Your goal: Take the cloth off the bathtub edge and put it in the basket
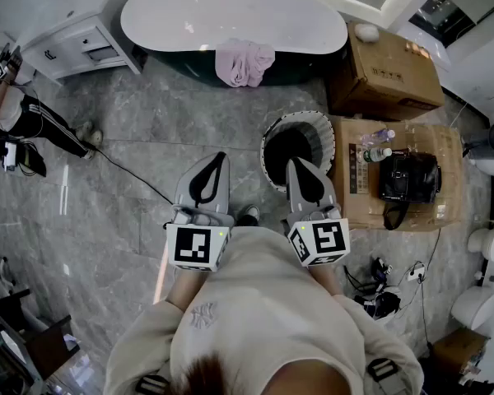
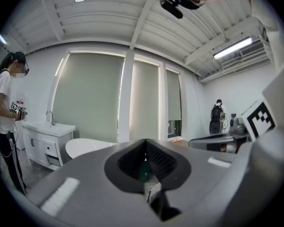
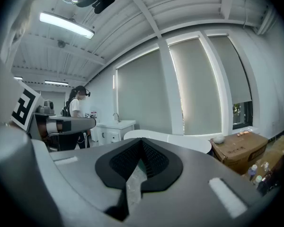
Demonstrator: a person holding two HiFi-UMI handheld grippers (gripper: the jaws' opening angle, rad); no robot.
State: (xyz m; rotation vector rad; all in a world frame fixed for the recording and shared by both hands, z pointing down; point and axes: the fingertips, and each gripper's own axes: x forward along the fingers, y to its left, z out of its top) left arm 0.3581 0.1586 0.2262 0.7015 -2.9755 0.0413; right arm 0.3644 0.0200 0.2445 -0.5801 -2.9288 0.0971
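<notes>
A pink cloth (image 1: 245,62) hangs over the near edge of the white bathtub (image 1: 230,11) at the far side of the room. A round basket (image 1: 271,148) with a dark inside and a pale striped rim stands on the grey floor between the tub and me. My left gripper (image 1: 221,158) and right gripper (image 1: 293,164) are held side by side close to my chest, both shut with nothing in them. The right one's tip is over the basket's near rim. In the left gripper view the shut left gripper (image 2: 145,144) points level toward the bathtub (image 2: 85,148). The right gripper (image 3: 142,143) does the same.
Two cardboard boxes (image 1: 384,72) (image 1: 354,196) stand right of the basket, the nearer one bearing a black bag (image 1: 407,175) and bottles (image 1: 377,151). A white vanity cabinet (image 1: 74,35) is left of the tub, with another person (image 1: 25,113) beside it. A cable (image 1: 123,171) crosses the floor.
</notes>
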